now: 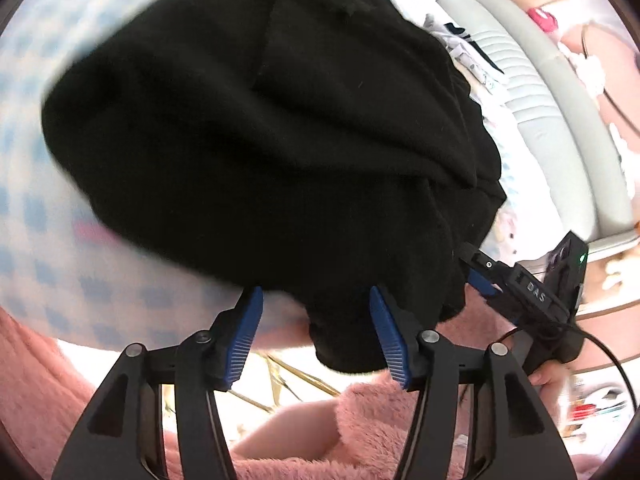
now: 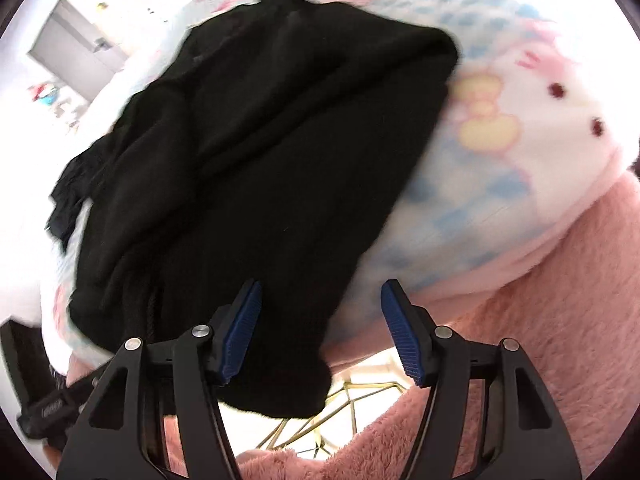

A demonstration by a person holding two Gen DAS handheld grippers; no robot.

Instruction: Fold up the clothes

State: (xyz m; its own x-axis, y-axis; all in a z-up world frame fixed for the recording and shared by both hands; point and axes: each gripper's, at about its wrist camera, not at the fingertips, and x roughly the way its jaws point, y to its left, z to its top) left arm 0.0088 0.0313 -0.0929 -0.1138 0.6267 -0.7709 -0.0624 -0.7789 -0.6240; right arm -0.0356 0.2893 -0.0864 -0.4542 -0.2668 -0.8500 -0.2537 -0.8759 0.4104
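A black knit garment (image 1: 272, 140) lies bunched on a blue-and-white checked cartoon blanket (image 1: 48, 240); its near end hangs over the bed's edge. My left gripper (image 1: 316, 336) is open, its blue pads just before that hanging end. In the right wrist view the same garment (image 2: 256, 168) fills the middle, and my right gripper (image 2: 320, 332) is open with the garment's near end between and below the pads. The right gripper also shows in the left wrist view (image 1: 516, 288) beside the garment's right edge.
A pink fluffy cover (image 2: 560, 300) lies along the bed's near edge. A grey padded headboard (image 1: 532, 92) and other clothes (image 1: 464, 40) lie at the far right. A gold wire frame (image 2: 352, 404) shows on the floor below.
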